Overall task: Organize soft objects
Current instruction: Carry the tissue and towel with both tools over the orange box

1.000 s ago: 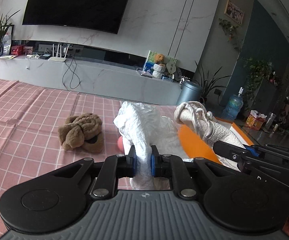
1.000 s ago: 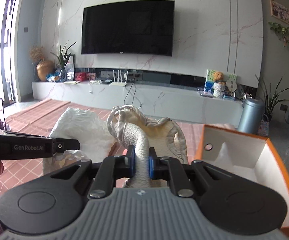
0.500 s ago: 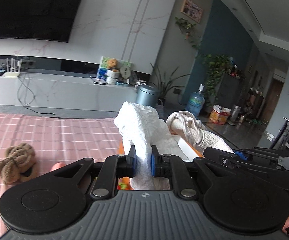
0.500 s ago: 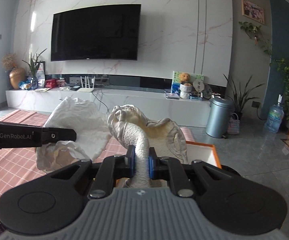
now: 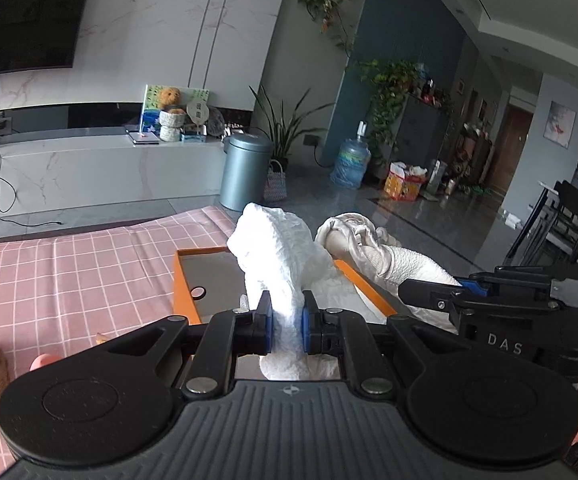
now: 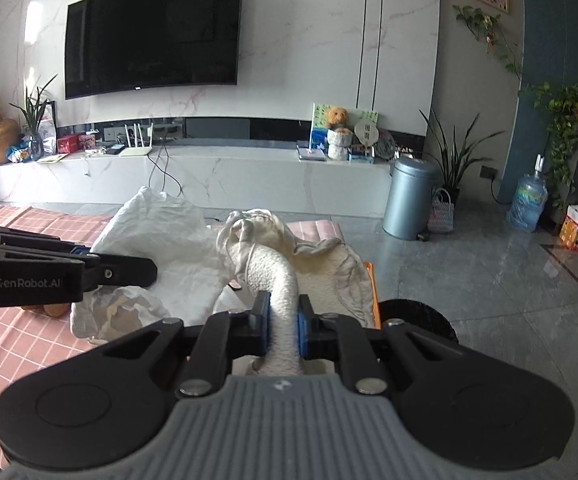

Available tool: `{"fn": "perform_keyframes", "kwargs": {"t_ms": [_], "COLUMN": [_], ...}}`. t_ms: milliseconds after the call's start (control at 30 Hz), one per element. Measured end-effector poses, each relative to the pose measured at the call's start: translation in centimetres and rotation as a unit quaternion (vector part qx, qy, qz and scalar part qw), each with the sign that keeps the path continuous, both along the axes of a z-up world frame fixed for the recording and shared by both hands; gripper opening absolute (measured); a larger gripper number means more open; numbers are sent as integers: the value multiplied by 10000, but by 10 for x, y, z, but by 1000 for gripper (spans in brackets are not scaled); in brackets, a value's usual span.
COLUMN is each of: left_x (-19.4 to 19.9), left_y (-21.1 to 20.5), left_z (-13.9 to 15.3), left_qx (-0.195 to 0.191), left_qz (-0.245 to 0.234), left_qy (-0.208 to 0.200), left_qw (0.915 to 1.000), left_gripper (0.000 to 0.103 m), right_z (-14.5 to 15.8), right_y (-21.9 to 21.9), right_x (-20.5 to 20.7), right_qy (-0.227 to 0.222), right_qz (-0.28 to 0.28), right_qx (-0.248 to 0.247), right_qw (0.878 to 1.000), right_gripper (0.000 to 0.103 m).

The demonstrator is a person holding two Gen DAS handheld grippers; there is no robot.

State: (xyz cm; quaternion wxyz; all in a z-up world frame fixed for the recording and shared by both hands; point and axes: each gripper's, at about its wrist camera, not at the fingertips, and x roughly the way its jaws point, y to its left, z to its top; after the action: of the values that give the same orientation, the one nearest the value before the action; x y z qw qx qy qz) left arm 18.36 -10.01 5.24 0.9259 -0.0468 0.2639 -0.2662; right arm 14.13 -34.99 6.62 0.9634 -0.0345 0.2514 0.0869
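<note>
left tool (image 5: 285, 322) pinching white crinkled cloth (image 5: 279, 240), right tool (image 6: 283, 322) pinching cream towel (image 6: 273, 268), both held above orange box (image 5: 185, 280), evidently for depositing

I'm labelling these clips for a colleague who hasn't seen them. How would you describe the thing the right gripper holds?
Start at the orange box on the pink checked cloth. Two pale bundles hang over it; the right gripper is shut on the cream towel. Unlike the crinkly white bag beside it, the towel has a nubbly looped surface and a satin edge.
</note>
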Motion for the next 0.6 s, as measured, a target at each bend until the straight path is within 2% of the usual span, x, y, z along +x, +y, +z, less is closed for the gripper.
{"fn": "perform_keyframes", "kwargs": {"t_ms": [467, 600], "left_x": [56, 73], "left_y": [-39, -49], "left_z": [-26, -38], "left_qx": [771, 1147], "left_qz": [-204, -217], "left_qy": [248, 437], "left_qw": [9965, 9922], "left_gripper": [14, 14], "right_z": [-47, -62], "right_y": [-22, -13], "right_x": [90, 115], "right_qy": [1046, 1246], "right_qz": [57, 178], "right_qx": [351, 37], "right_qw": [9939, 9920], "right_gripper": [12, 12]}}
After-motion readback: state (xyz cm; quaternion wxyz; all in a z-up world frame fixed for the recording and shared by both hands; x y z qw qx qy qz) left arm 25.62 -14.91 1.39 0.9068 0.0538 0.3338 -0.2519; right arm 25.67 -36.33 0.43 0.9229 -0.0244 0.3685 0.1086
